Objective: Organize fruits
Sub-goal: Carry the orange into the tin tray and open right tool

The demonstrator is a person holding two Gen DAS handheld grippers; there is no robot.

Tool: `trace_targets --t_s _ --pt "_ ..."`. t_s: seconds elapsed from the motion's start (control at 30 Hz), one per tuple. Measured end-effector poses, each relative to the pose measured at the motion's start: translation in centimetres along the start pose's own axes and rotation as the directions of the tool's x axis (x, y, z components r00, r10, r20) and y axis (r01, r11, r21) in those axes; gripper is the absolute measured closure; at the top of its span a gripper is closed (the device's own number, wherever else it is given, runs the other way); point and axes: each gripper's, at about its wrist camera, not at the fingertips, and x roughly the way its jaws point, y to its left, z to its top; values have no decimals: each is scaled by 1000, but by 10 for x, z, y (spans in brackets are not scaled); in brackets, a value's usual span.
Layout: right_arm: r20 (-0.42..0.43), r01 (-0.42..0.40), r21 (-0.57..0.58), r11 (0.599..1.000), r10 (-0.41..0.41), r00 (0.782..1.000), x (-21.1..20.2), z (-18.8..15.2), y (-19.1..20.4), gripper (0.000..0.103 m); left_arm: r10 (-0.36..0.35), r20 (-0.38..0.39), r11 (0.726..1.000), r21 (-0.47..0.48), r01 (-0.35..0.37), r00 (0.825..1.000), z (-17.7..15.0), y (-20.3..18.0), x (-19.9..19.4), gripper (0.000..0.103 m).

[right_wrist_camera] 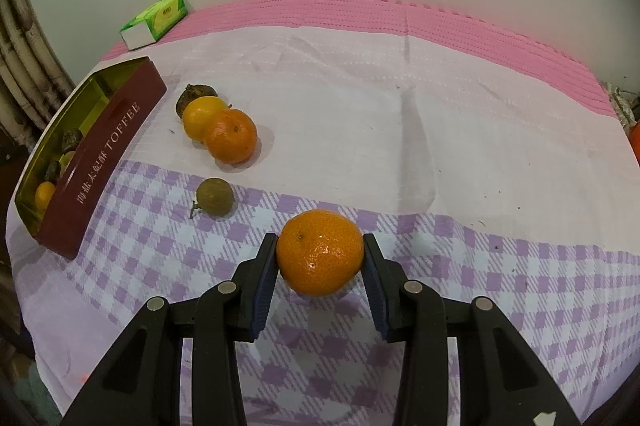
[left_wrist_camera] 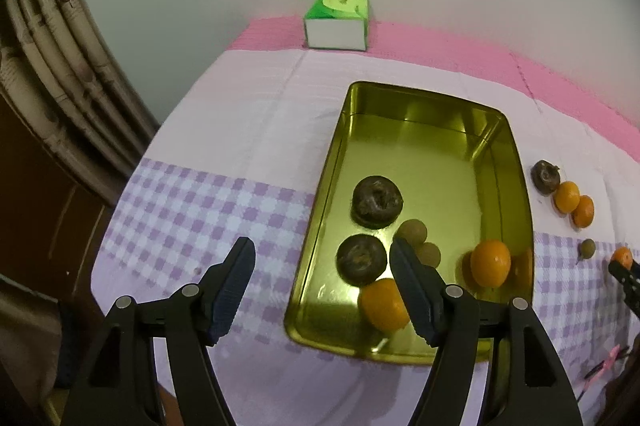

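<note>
A gold tin (left_wrist_camera: 516, 161) with a dark red outside (right_wrist_camera: 104, 161) lies on the cloth. It holds two dark brown fruits (left_wrist_camera: 376, 201), two small green-brown ones (left_wrist_camera: 414, 230) and two oranges (left_wrist_camera: 490, 263). My left gripper (left_wrist_camera: 322, 258) is open and empty above the tin's near left edge. My right gripper (right_wrist_camera: 320, 248) is shut on an orange (right_wrist_camera: 320, 252) resting on the checked cloth. A small green-brown fruit (right_wrist_camera: 214, 196), two oranges (right_wrist_camera: 230, 135) and a dark fruit (right_wrist_camera: 192, 93) lie between that orange and the tin.
A green tissue pack (left_wrist_camera: 338, 21) sits at the far edge by the wall; it also shows in the right wrist view (right_wrist_camera: 158, 19). The pink and purple-checked cloth (right_wrist_camera: 440, 105) covers the table. Pipes (left_wrist_camera: 52, 65) run down at the left.
</note>
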Motion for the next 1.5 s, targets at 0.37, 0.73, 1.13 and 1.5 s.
trace_targets --t_s 0.37,0.73,1.13,1.5 --pt "41 -37 -64 997 40 998 -21 23 51 65 31 26 999 -27 -30 999 -6 8 -5 31" --pt "12 -221 -269 938 232 973 -31 44 168 65 88 4 985 -149 -87 996 -6 34 -2 30" --pt "-92 -305 -388 870 293 952 -2 39 245 65 108 -36 965 -238 -113 994 -8 51 5 29" --pt "-122 -286 -419 862 259 958 20 36 264 65 110 -49 961 -249 -119 993 -8 54 8 29"
